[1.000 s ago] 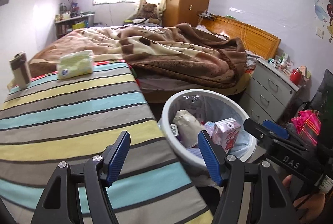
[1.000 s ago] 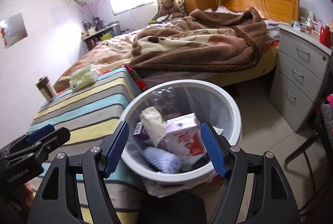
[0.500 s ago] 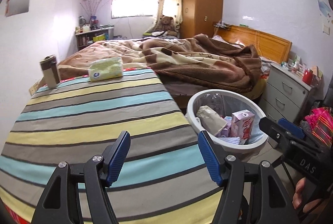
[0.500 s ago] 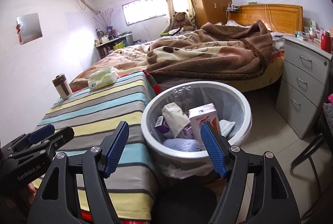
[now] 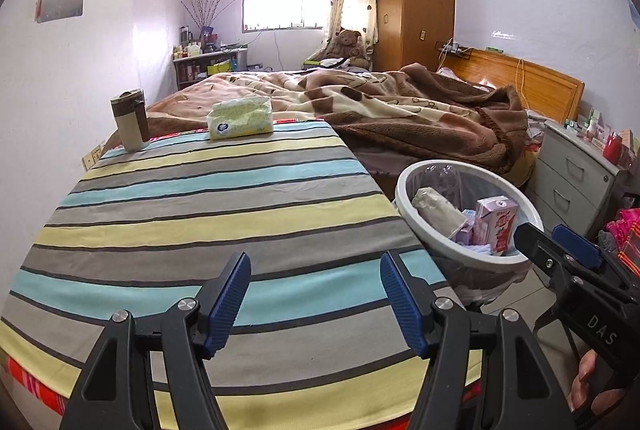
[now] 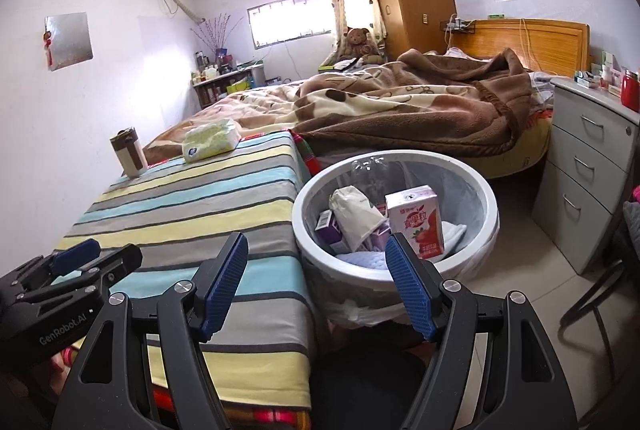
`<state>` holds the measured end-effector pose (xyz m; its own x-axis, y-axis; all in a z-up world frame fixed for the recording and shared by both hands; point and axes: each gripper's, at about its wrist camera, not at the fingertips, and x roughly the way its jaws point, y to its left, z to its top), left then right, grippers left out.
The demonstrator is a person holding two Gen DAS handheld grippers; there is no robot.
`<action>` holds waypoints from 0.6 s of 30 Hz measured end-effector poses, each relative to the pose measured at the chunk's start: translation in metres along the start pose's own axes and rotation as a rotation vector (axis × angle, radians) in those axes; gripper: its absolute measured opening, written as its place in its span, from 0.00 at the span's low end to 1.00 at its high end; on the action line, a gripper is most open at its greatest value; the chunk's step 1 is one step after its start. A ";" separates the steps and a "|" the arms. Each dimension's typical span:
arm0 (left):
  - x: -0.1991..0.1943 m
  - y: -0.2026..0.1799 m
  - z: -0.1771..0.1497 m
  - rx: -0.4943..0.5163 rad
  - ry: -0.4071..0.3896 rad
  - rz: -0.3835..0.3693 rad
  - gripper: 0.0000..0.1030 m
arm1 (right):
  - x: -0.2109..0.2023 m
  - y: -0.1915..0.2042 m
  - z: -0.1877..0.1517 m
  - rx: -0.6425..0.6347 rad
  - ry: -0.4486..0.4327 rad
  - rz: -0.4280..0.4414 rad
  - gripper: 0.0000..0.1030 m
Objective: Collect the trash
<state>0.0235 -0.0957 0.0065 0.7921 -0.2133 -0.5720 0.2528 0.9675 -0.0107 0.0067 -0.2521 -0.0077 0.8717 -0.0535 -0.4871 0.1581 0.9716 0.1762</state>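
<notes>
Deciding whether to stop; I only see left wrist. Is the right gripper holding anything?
Observer: No. The right gripper is open and empty, aimed at the white round trash bin.
Operator: The bin's near side is hidden behind its rim here. What's there?
Observer: A small dark purple box, leaning beside the crumpled beige paper bag.

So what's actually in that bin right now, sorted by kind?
Drink cartons: 2, pink carton and purple carton
Crumpled paper bag: 1
Clear plastic bottle: 1
Pale padded items: number unclear
Total clearly countable in the bin: 4
</notes>
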 end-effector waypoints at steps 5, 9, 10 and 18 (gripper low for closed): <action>-0.001 -0.003 -0.002 0.008 -0.002 0.007 0.65 | -0.004 0.004 -0.001 -0.021 -0.013 -0.017 0.71; -0.001 -0.003 -0.002 0.005 0.000 0.002 0.65 | -0.005 0.005 0.000 -0.024 -0.015 -0.018 0.71; -0.002 -0.004 -0.003 0.005 -0.001 0.003 0.65 | -0.005 0.005 0.000 -0.025 -0.016 -0.017 0.71; -0.002 -0.004 -0.003 0.001 0.002 0.005 0.65 | -0.005 0.005 -0.001 -0.025 -0.011 -0.018 0.71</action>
<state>0.0191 -0.0990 0.0052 0.7925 -0.2080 -0.5734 0.2491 0.9685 -0.0070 0.0028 -0.2467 -0.0052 0.8740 -0.0734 -0.4804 0.1623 0.9759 0.1461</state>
